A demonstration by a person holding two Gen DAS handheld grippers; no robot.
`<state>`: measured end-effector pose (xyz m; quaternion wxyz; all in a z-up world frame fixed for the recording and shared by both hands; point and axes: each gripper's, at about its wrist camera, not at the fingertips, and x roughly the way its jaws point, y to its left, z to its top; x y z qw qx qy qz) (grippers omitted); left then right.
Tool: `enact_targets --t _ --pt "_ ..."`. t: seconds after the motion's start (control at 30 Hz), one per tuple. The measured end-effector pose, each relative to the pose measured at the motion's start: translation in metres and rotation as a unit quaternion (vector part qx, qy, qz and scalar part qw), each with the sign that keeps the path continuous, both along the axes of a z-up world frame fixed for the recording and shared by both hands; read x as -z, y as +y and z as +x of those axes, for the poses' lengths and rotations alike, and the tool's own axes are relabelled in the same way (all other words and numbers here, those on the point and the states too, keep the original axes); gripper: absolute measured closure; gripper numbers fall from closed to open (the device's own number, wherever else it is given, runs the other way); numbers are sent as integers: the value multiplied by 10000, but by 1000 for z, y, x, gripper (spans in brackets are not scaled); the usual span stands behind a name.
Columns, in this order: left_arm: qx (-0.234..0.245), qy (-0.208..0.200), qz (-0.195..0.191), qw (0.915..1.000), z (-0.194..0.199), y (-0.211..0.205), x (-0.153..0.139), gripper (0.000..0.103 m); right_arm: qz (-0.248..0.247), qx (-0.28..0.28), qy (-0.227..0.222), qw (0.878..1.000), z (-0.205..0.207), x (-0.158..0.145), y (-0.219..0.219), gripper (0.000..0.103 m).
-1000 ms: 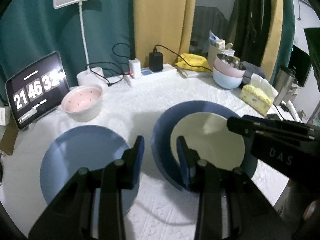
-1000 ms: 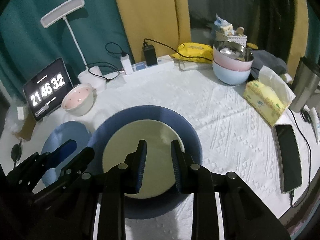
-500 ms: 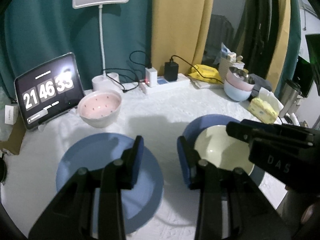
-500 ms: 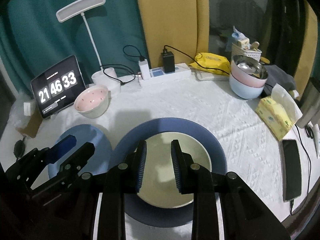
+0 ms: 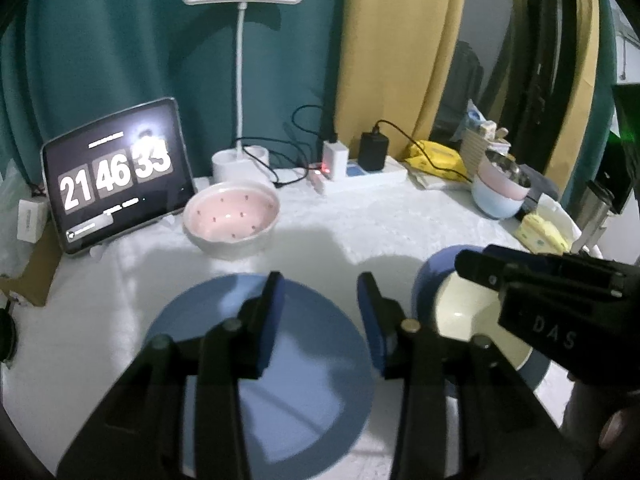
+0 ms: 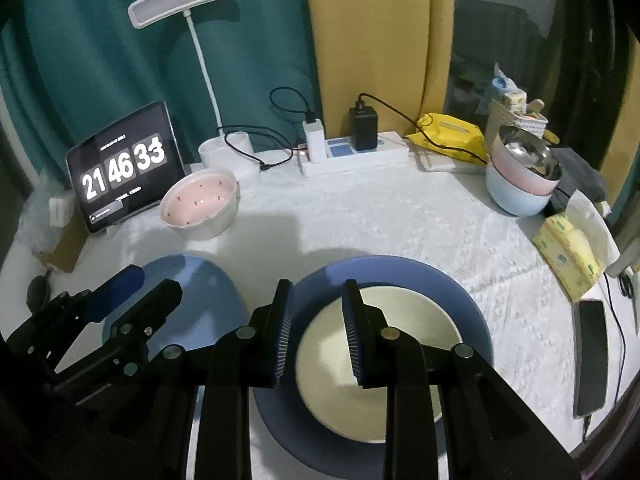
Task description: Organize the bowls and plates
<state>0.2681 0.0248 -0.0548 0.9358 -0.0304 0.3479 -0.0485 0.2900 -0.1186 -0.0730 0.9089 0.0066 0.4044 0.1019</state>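
Cream plate (image 6: 380, 364) sits inside dark blue plate (image 6: 460, 300), beside blue plate (image 5: 296, 384). Your left gripper (image 5: 320, 320) and right gripper (image 6: 318, 332) hover parted, empty; bare cloth (image 6: 380, 220) behind.

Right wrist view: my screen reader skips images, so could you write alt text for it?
The open right gripper hovers over a cream plate stacked on a larger dark blue plate on a white tablecloth. The left gripper hangs over a light blue plate; behind sit a pink bowl and clock tablet.
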Motion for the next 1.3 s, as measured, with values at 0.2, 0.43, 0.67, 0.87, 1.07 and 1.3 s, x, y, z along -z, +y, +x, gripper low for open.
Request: enact_targets --t 0.2,0.43,0.67,0.87,1.07,1.3 --pt "-107 13 -45 9999 8 17 1 61 -42 -98 19 9999 11 1 17 76" --pt "-242 16 -34 9997 18 36 0 61 -75 -212 27 9997 24 1 32 76" --pt "-362 19 17 9993 28 57 -2 61 -80 -355 24 9993 39 -1 51 76" --pt "-435 57 35 9990 40 74 -1 61 -84 -449 41 9989 54 -2 67 76" --pt "-490 117 22 9987 57 89 2 61 -34 -474 98 9988 70 3 79 76" --pt "-532 198 -7 9984 82 104 9 61 32 -460 175 9988 91 10 90 76"
